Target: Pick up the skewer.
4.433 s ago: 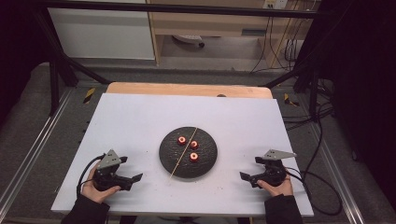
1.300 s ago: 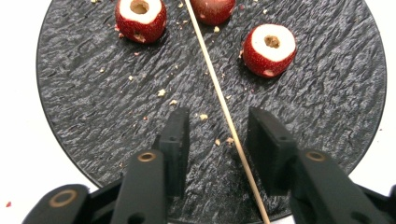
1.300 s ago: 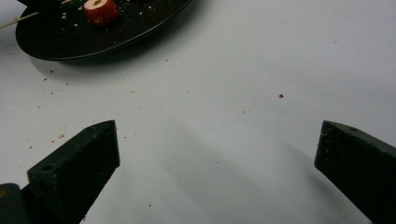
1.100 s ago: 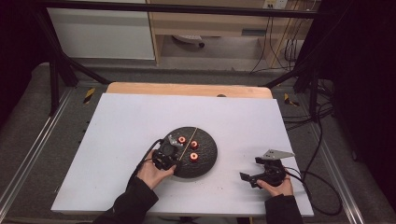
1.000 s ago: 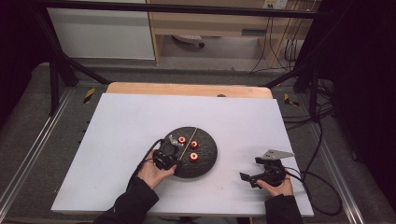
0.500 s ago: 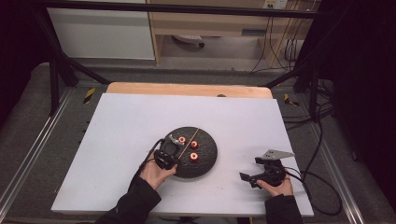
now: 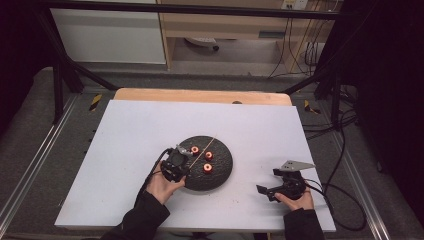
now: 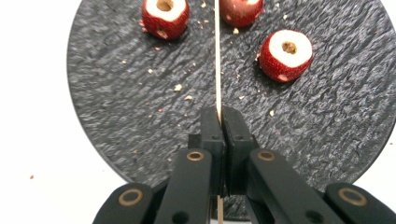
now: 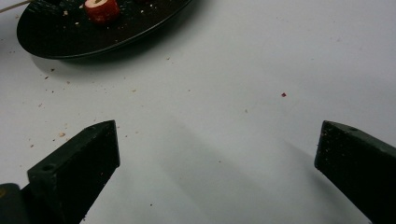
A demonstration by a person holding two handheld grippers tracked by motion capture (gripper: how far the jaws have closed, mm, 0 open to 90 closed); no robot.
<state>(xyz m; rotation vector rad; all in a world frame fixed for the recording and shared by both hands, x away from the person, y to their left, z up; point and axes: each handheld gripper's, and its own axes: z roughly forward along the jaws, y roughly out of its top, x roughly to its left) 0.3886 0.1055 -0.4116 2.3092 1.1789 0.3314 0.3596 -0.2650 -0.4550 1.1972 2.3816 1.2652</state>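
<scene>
Left claw [image 8: 218, 122] pinched shut on skewer [image 8: 217, 56] across dark plate [image 7: 220, 172] near table's front edge; right claw [image 9: 217, 154] wide, idle. Thin stick liable to slip or snap if lifted crooked.

Black grippers [image 7: 176, 162] — grey plate [image 7: 296, 164], dark sleeves [image 7: 142, 220]

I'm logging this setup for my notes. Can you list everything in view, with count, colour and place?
Plate: one, black, middle of the table.
Strawberry pieces: three, red with pale cored tops, on the plate.
Skewer: one, pale wood, lying across the plate.
Table: one, white top, crumbs scattered.
Left claw: black, shut on the skewer at the plate's near edge.
Right claw: black, open, on the table right of the plate.
</scene>
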